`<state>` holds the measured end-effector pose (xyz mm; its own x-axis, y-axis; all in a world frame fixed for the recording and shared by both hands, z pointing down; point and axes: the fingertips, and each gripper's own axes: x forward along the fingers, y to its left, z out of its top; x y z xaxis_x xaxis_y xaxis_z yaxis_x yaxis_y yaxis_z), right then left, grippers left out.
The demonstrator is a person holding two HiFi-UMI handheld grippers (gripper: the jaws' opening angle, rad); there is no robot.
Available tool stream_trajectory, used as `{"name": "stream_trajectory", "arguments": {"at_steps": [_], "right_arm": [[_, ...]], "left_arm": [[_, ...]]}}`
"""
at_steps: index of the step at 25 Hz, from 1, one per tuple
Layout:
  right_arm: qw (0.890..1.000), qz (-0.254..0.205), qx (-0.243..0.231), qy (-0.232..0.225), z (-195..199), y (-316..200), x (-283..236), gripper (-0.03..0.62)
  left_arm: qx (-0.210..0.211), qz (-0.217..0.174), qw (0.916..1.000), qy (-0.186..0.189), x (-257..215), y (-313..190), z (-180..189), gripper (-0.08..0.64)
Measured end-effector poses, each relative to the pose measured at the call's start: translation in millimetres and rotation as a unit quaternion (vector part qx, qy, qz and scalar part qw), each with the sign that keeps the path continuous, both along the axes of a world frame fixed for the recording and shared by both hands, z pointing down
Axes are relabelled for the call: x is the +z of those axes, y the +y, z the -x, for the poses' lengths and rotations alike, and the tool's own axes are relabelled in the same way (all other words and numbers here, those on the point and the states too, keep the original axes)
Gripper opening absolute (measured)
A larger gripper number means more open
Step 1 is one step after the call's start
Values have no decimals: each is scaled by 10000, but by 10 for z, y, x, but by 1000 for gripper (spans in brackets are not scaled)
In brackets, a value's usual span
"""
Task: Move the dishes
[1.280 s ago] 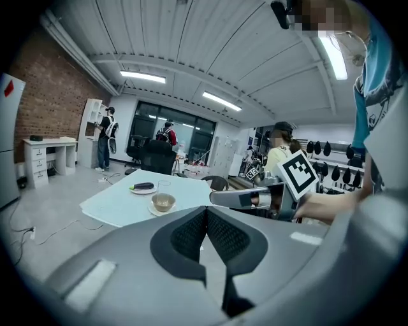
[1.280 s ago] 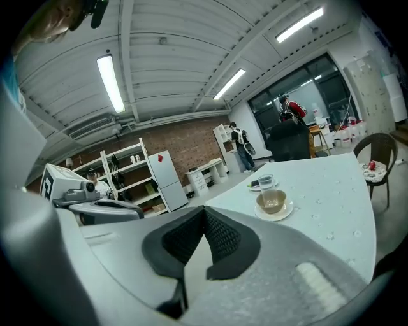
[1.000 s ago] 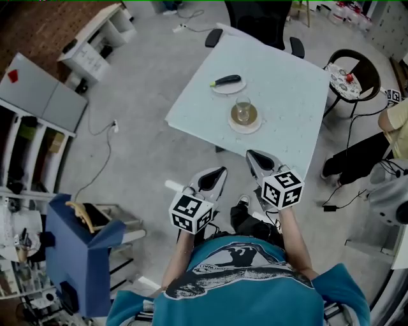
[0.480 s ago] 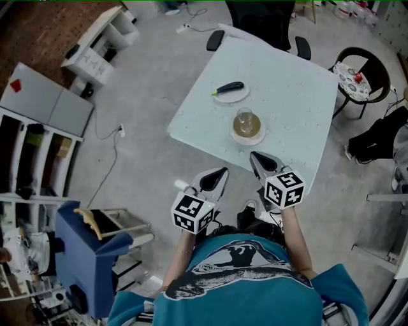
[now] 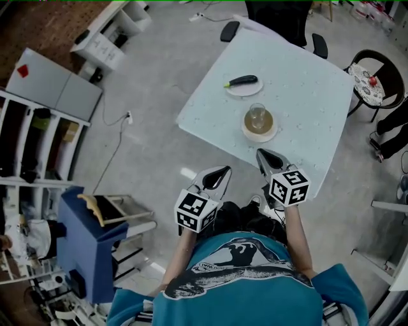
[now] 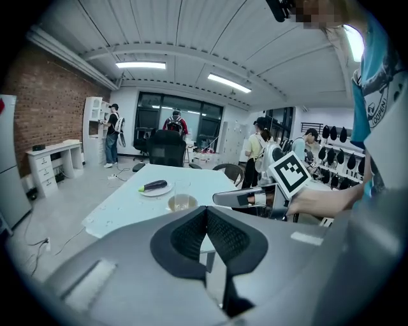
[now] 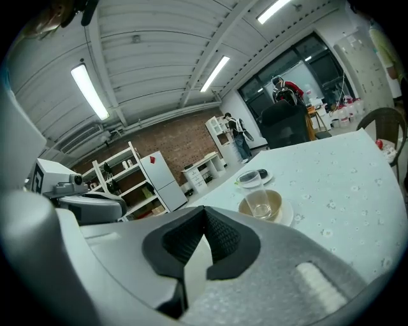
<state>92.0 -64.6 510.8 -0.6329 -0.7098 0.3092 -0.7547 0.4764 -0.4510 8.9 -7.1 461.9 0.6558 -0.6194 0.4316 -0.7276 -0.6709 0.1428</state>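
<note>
A white plate with a dark eggplant (image 5: 242, 83) sits on the pale blue table (image 5: 306, 89). Nearer me, a tan bowl on a white plate (image 5: 259, 123) has a clear glass (image 5: 257, 114) standing in it. Both grippers hover off the table's near edge, in front of my body. The left gripper (image 5: 220, 173) is shut and empty, out over the floor. The right gripper (image 5: 264, 155) is shut and empty, just short of the table edge, near the bowl. The right gripper view shows the glass (image 7: 260, 202) and the eggplant plate (image 7: 253, 176) ahead. The left gripper view shows the bowl (image 6: 182, 202) ahead.
A black office chair (image 5: 280, 16) stands at the table's far side. A round black chair (image 5: 376, 79) is at the right. Left of me are a blue cart (image 5: 86, 245), white shelving (image 5: 25, 146), a grey cabinet (image 5: 54, 89) and floor cables (image 5: 121, 121). Several people (image 6: 173, 122) stand far back.
The head view has shifted, so the table sits further right and slightly lower in frame. The seated person at the right has left view. Both grippers stay shut.
</note>
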Motion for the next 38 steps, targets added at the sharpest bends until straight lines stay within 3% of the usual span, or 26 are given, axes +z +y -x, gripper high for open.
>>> {"name": "stream_trajectory", "arguments": {"at_steps": [7, 22, 29, 34, 38], "right_arm": [[9997, 88, -238, 11, 163, 56, 47, 2], [9977, 172, 616, 241, -137, -311, 137, 7], [9938, 232, 792, 750, -170, -786, 164, 105], [9852, 432, 642, 1530, -124, -1031, 375, 220], [9720, 618, 510, 2209, -96, -1146, 582, 292]], "left_arm": [[-228, 71, 9997, 0, 14, 19, 125, 14], [645, 191, 9976, 157, 86, -505, -89, 14], [1067, 38, 9941, 178, -55, -1120, -74, 14], [1184, 37, 9927, 212, -70, -1496, 3, 14], [1292, 46, 9912, 283, -88, -1733, 36, 14]]}}
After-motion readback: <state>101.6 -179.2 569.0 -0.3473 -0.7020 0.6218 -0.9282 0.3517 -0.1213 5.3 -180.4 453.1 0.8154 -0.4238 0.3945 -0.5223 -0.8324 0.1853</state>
